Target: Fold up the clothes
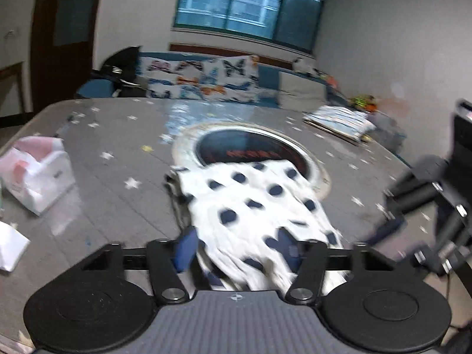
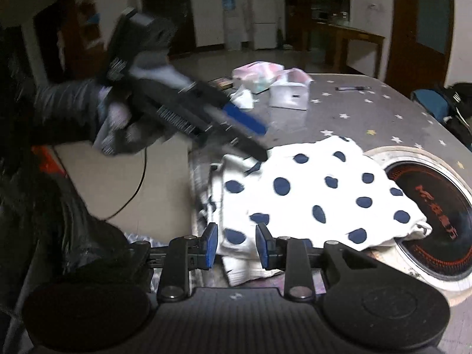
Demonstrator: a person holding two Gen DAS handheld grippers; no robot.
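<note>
A white garment with navy dots [image 1: 253, 206] lies bunched on the grey star-patterned table [image 1: 118, 147], partly over the round inset cooktop [image 1: 250, 150]. My left gripper [image 1: 236, 247] is open, its blue pads wide apart on either side of the garment's near edge. In the right wrist view the garment [image 2: 318, 194] lies folded, and my right gripper [image 2: 236, 243] is open with its pads around the near hem. The left gripper [image 2: 236, 129] shows there above the garment's far edge, blurred by motion.
White and pink bags [image 1: 35, 174] sit at the table's left; they also show in the right wrist view [image 2: 274, 85]. A patterned cushion [image 1: 200, 79] and a sofa stand behind the table. A folded striped cloth [image 1: 339, 121] lies far right. The table edge [image 2: 188, 177] drops off beside the garment.
</note>
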